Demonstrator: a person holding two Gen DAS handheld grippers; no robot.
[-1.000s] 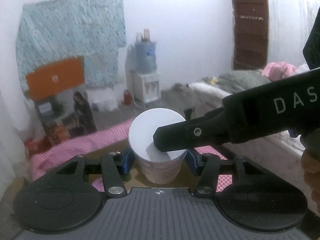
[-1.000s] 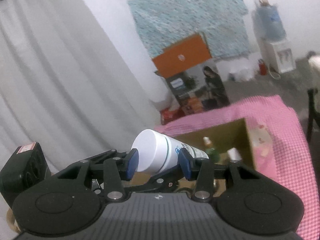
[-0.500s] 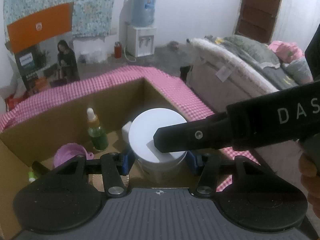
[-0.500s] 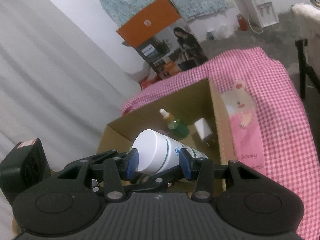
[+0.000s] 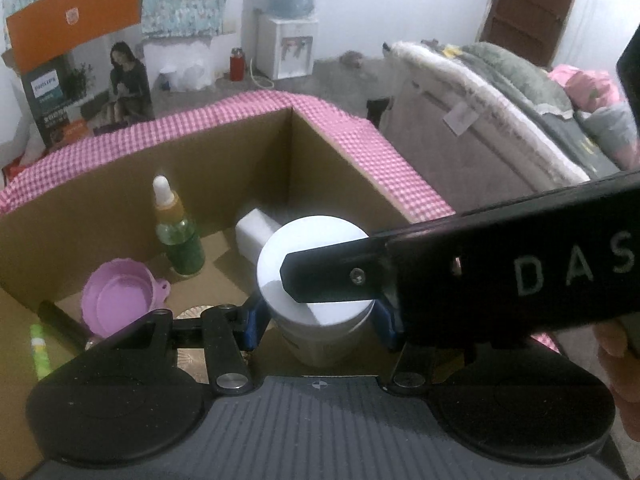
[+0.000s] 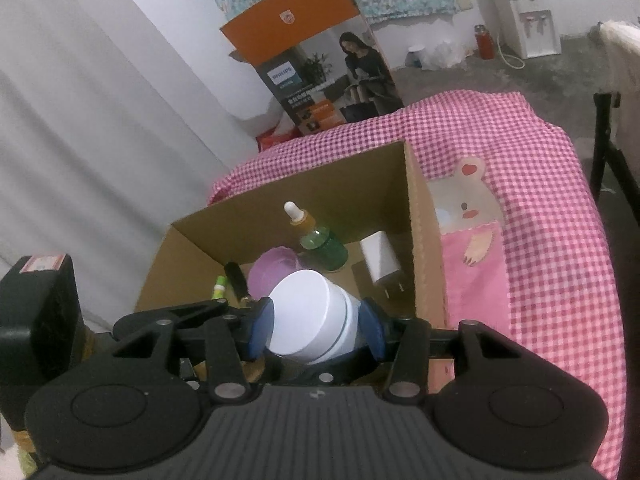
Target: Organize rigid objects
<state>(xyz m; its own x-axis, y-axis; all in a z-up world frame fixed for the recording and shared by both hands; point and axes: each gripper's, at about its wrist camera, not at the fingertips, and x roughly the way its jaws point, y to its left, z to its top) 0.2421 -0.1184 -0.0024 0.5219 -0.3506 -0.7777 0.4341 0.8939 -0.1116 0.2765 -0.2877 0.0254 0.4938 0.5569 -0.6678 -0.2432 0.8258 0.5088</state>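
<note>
Two hand-held grippers hang over one open cardboard box (image 6: 424,240) with plain brown walls, which stands on a pink checked cloth (image 6: 560,240). The left hand-held gripper (image 5: 316,316) is clenched on a smooth white round jar (image 5: 320,340), upright, low inside the box near its right wall. The right hand-held gripper (image 6: 316,328) has a white cylindrical bottle (image 6: 312,320) tilted between its blue pads; its jaws are opening and the pads are still against the bottle. On the box floor stand a green glass dropper bottle (image 6: 320,244), a white square charger (image 6: 380,262) and a lilac soft cup (image 5: 120,300). Free floor remains in front of the charger.
</note>
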